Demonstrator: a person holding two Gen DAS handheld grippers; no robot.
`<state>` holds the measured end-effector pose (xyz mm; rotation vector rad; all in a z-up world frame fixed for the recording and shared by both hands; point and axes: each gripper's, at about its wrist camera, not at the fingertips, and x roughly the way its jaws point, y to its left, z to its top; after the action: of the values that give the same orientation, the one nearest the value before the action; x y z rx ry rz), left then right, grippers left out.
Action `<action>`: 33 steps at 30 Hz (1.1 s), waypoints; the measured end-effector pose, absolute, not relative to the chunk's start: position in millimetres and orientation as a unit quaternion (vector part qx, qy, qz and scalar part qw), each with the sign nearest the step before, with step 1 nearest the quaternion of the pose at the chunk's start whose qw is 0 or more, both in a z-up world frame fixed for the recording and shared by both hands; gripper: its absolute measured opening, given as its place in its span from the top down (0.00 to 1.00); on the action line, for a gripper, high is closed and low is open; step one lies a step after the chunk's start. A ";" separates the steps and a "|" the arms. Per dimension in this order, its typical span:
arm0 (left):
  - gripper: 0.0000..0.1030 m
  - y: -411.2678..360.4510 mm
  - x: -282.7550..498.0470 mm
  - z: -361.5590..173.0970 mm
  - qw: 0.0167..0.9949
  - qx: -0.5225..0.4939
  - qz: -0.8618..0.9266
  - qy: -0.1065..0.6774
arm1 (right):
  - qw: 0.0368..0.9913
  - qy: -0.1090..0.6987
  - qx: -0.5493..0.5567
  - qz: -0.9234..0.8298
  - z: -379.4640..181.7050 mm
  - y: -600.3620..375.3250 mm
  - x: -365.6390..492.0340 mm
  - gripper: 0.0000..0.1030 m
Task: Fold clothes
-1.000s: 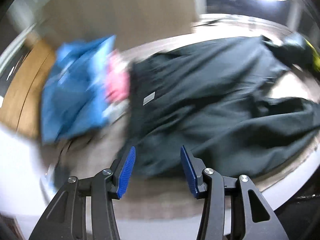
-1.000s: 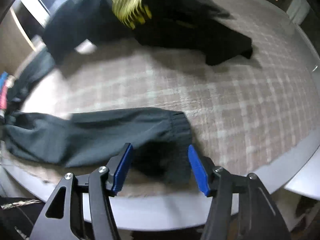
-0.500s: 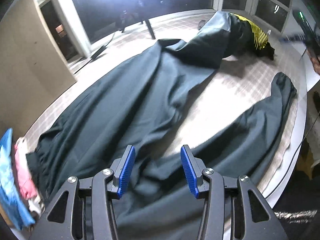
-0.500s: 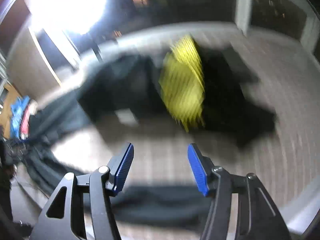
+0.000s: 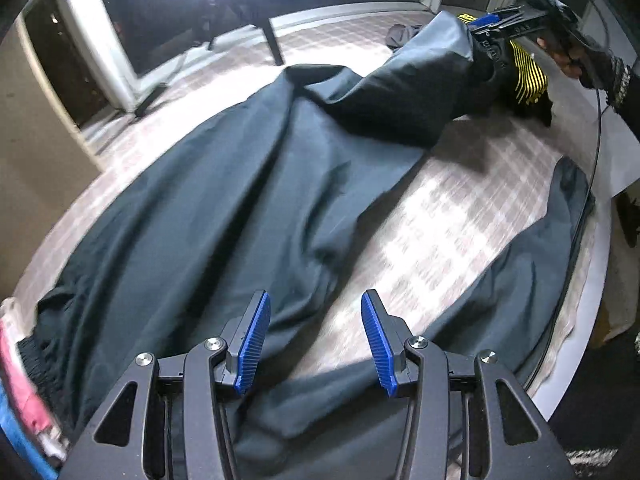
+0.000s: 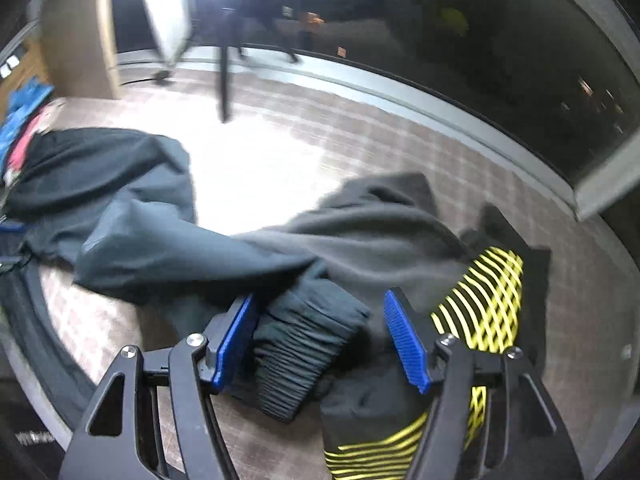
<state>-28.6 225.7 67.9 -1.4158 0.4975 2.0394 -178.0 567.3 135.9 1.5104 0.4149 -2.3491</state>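
Dark green trousers (image 5: 224, 216) lie spread on the round table (image 5: 440, 216) with its checked cloth. The waistband is at the left and the legs run away to the right. My left gripper (image 5: 316, 336) hovers open over the crotch, where the two legs part, with nothing between its fingers. My right gripper (image 6: 326, 340) is at the end of the far leg, and its jaws are closing around the ribbed cuff (image 6: 304, 344). The left pad touches the cuff and the right pad stands clear. In the left wrist view a hand (image 5: 576, 56) holds that right gripper (image 5: 504, 28).
A black garment with yellow stripes (image 6: 488, 296) and a grey garment (image 6: 380, 232) lie under and beside the cuff. A blue and pink pile (image 5: 24, 392) sits by the waistband. A black cable (image 5: 576, 248) runs along the near leg (image 5: 520, 280) at the table's edge.
My left gripper swung from the waistband and blue pile along to the crotch. My right gripper left the near leg's cuff, crossed to the far leg's cuff, and its jaws narrowed.
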 end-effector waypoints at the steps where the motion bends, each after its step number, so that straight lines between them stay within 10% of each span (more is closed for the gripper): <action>1: 0.56 230.7 -32.1 64.5 0.306 -0.536 0.765 0.185 | 0.165 0.154 0.526 -0.820 138.6 563.9 -175.4 0.67; 14: 0.69 272.9 -54.0 19.6 0.345 -0.576 0.717 0.187 | 0.060 0.338 0.207 -0.916 304.7 542.6 -115.0 0.75; 23: 0.69 276.7 -30.5 24.8 0.383 -0.589 0.679 0.211 | 0.108 0.299 0.464 -0.827 158.4 615.6 -79.9 0.75; 25: 0.69 276.4 -24.8 33.9 0.383 -0.582 0.680 0.228 | 0.155 0.260 0.488 -0.818 163.3 621.2 -59.8 0.69; 28: 0.67 280.3 -23.3 53.1 0.386 -0.564 0.688 0.245 | 0.136 0.187 0.473 -0.850 196.8 641.7 -56.9 0.33; 33: 0.67 295.4 -35.2 81.1 0.386 -0.532 0.709 0.254 | 0.130 0.106 0.472 -0.865 216.6 655.3 -89.4 0.29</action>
<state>-35.2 295.4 81.1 -1.3546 0.6475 1.8056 -89.4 655.3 216.6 1.3722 0.3085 -2.5152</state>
